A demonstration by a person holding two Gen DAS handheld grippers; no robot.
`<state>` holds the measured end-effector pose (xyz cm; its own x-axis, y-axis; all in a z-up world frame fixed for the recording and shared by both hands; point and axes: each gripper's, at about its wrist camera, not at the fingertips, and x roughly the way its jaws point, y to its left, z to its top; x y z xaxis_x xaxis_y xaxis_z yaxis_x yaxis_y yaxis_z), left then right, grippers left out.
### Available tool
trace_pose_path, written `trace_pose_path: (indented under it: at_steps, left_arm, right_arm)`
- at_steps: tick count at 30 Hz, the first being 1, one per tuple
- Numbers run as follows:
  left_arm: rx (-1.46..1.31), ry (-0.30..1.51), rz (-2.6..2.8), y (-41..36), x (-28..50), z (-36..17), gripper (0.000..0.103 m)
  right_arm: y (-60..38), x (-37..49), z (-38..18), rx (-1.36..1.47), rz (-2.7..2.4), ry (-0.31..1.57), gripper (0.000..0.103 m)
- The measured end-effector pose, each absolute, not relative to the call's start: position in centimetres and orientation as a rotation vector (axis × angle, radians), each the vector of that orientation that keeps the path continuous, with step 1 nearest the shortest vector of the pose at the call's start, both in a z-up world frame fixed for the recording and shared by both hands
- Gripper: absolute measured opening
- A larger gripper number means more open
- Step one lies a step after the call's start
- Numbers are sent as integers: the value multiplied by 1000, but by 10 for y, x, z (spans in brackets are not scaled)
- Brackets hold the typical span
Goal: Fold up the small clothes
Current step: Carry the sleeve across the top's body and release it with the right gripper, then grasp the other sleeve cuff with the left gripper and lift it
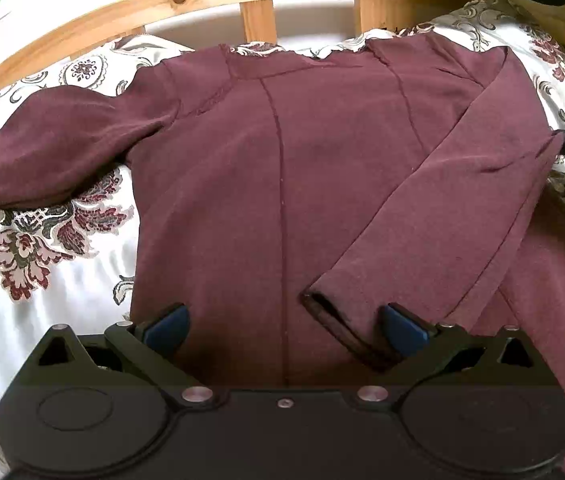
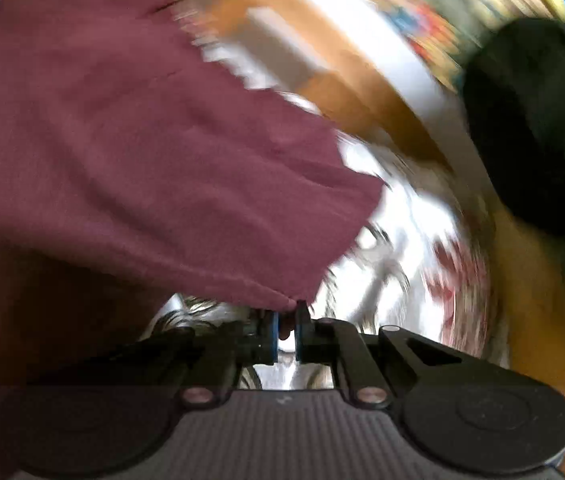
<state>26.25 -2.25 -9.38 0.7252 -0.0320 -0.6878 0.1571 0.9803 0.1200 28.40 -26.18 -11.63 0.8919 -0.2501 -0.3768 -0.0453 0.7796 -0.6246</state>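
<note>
A maroon long-sleeved top (image 1: pixel 282 168) lies back-up on a patterned bedspread (image 1: pixel 42 272). Its right sleeve (image 1: pixel 462 200) is folded diagonally across the body, with the cuff (image 1: pixel 334 312) near my left gripper (image 1: pixel 284 326). The left sleeve (image 1: pixel 50 148) stretches out to the left. My left gripper is open and empty, its blue pads (image 1: pixel 170 326) just above the lower body of the top. My right gripper (image 2: pixel 286 330) is shut on an edge of the maroon top (image 2: pixel 142 152) and holds it lifted off the bedspread (image 2: pixel 402 240). The right wrist view is motion-blurred.
A wooden slatted headboard (image 1: pixel 258 20) runs along the far edge of the bed. A dark object (image 2: pixel 534 120) sits at the right by the headboard rail (image 2: pixel 362 92). White patterned bedspread is exposed left of the top.
</note>
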Motion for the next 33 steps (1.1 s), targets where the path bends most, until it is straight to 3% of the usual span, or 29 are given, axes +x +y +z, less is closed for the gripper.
trace_pose_path:
  at_steps: [3, 8, 9, 11, 15, 20, 23, 29, 33]
  left_arm:
    - [172, 758, -107, -21, 265, -94, 102]
    - [154, 769, -109, -18, 266, -92, 102]
    - [147, 773, -107, -17, 267, -90, 102]
    - [128, 771, -99, -15, 266, -84, 102]
    - [110, 733, -33, -10, 261, -65, 102]
    - [120, 606, 123, 17, 248, -27, 102]
    - [77, 557, 238, 54, 235, 0, 102]
    - [-89, 484, 451, 153, 217, 48, 102]
    - [-34, 491, 601, 210, 218, 67, 102]
  right_arm:
    - [-282, 282, -106, -338, -132, 527, 7]
    - [-289, 285, -105, -227, -131, 567, 18]
    - [-291, 284, -102, -216, -125, 569, 22]
    - [-291, 271, -97, -212, -127, 567, 42]
    - [-286, 238, -79, -160, -87, 549, 57]
    - [-265, 188, -59, -90, 1, 483, 88]
    - [-251, 160, -53, -74, 54, 412, 98]
    - [-239, 154, -51, -91, 141, 353, 103]
    - [-241, 164, -58, -62, 157, 385, 103]
